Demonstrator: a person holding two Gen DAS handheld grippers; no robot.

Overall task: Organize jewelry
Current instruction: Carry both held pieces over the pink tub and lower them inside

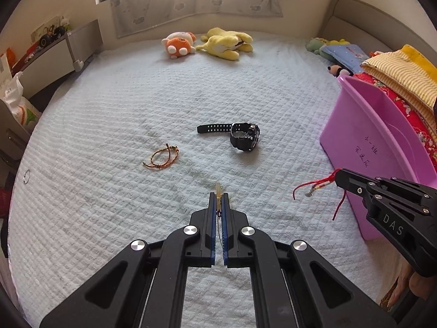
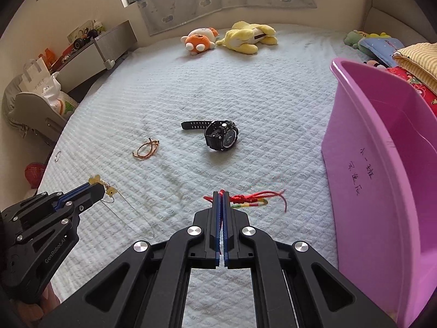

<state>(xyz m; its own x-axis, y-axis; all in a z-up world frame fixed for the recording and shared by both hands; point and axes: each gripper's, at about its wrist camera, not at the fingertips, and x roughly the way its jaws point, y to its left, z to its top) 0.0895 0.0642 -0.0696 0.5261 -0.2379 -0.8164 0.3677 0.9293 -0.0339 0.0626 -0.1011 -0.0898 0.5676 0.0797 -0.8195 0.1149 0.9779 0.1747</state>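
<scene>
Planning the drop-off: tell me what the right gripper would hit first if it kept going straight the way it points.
Probably the bare white bedspread. The right gripper, shut on the red cord bracelet, points down past it; the black watch lies further along, though depth is unclear.

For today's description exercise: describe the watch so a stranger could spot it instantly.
Start from the white quilted bed cover, with a purple tub at its right edge. Near the cover's middle lies the watch. It is chunky and black with one strap stretched out flat, unlike the thin orange cord bracelet to its left.

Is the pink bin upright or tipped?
Tipped. The pink bin lies on its side on the bed, its opening facing the cameras; the handwritten base faces up, and no jewelry shows inside.
</scene>
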